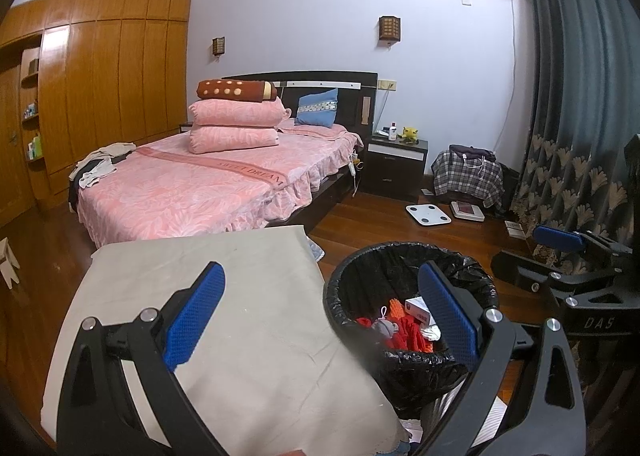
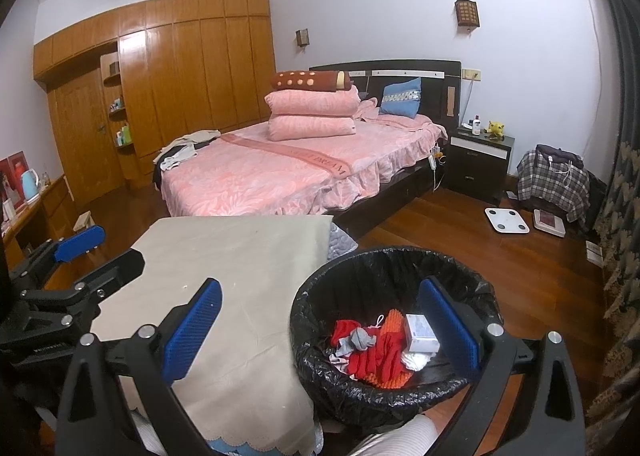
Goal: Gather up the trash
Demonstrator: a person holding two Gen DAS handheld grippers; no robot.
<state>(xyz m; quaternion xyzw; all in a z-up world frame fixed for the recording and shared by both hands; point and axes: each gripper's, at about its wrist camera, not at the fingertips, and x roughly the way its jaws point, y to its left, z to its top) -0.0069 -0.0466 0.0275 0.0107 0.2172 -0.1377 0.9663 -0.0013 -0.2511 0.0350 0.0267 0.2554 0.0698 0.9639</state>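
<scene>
A round bin with a black liner [image 1: 404,256] [image 2: 376,260] stands on the floor beside a table covered with a beige cloth [image 1: 224,296] [image 2: 224,256]. Inside lie red and orange cloth scraps [image 2: 376,356], a grey scrap [image 2: 360,338], a small white box [image 2: 418,334] [image 1: 418,308] and crumpled foil [image 2: 416,360]. My left gripper [image 1: 320,316] is open and empty, one finger over the cloth, the other over the bin. My right gripper [image 2: 320,320] is open and empty in the same stance. Each gripper shows at the other view's edge [image 1: 560,244] [image 2: 76,244].
A bed with pink bedding [image 1: 208,176] [image 2: 288,172] stands behind the table. A dark nightstand [image 2: 480,160], a white scale [image 2: 506,219], a plaid-covered pile [image 2: 554,180] and curtains [image 1: 580,136] lie to the right. A wooden wardrobe [image 2: 180,76] lines the left wall.
</scene>
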